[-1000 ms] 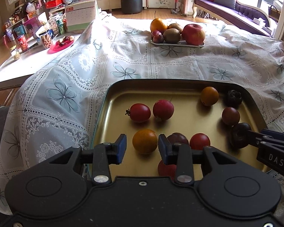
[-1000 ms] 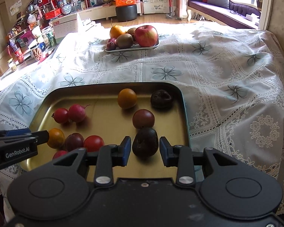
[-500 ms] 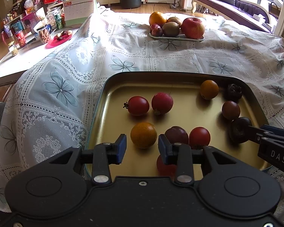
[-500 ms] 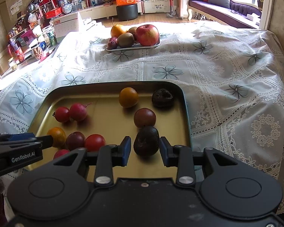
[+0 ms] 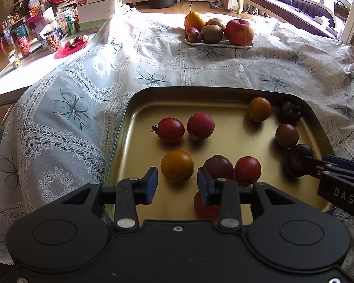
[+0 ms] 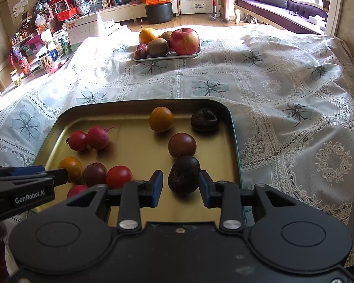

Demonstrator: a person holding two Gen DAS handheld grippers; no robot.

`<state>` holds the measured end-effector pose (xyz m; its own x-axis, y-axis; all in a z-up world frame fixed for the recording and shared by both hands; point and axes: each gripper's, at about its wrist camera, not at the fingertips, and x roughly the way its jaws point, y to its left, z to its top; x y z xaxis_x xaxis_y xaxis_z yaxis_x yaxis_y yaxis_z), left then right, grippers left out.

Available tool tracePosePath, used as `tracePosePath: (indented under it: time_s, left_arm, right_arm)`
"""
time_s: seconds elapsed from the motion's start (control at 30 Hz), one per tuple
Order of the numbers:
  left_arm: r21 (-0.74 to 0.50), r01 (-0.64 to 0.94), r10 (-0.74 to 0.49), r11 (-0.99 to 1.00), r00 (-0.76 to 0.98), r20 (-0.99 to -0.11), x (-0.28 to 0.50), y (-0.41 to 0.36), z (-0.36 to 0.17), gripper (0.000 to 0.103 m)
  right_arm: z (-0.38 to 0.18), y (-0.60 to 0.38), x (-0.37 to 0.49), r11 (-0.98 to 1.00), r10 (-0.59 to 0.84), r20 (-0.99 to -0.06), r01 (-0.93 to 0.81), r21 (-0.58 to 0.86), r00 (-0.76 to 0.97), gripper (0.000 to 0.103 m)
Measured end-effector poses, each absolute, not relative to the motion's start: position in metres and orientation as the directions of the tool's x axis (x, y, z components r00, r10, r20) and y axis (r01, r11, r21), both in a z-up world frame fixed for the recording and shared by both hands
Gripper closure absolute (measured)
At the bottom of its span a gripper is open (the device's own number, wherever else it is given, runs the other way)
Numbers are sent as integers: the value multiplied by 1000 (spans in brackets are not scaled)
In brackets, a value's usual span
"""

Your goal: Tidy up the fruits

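Note:
A gold metal tray (image 5: pixel 120 146) (image 6: pixel 234 146) on the lace cloth holds several small fruits. My left gripper (image 5: pixel 177 182) is open low over the near part of the tray, with an orange tomato (image 5: pixel 177 166) just ahead, between its blue fingertips and touching neither. A dark plum (image 5: pixel 218 166) and a red tomato (image 5: pixel 247 170) lie just to its right. My right gripper (image 6: pixel 180 184) is open around a dark wrinkled fruit (image 6: pixel 184 174) resting on the tray near the right rim. A brown tomato (image 6: pixel 182 145) lies just beyond it.
A white plate (image 5: pixel 218 44) (image 6: pixel 167 57) with an apple, kiwis, a pear and plums sits at the far middle of the table. A red tomato and radish (image 5: pixel 200 126) lie mid-tray. A cluttered side table (image 5: pixel 59 42) stands to the left.
The left wrist view has pulled back and up a little, so the tray appears lower and farther. The orange tomato stays between its fingers. The right gripper has hardly moved.

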<state>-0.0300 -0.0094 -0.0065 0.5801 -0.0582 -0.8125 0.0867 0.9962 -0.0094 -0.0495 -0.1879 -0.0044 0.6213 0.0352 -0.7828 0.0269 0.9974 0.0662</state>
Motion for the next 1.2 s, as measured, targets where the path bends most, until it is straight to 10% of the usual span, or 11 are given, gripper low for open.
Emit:
tracePosePath:
  time_s: [1.2]
  left_arm:
    - [-5, 109, -66, 994, 569, -819, -31, -13, -9, 58]
  right_arm:
    - [-6, -188, -49, 997, 44, -787, 28, 78, 615, 67]
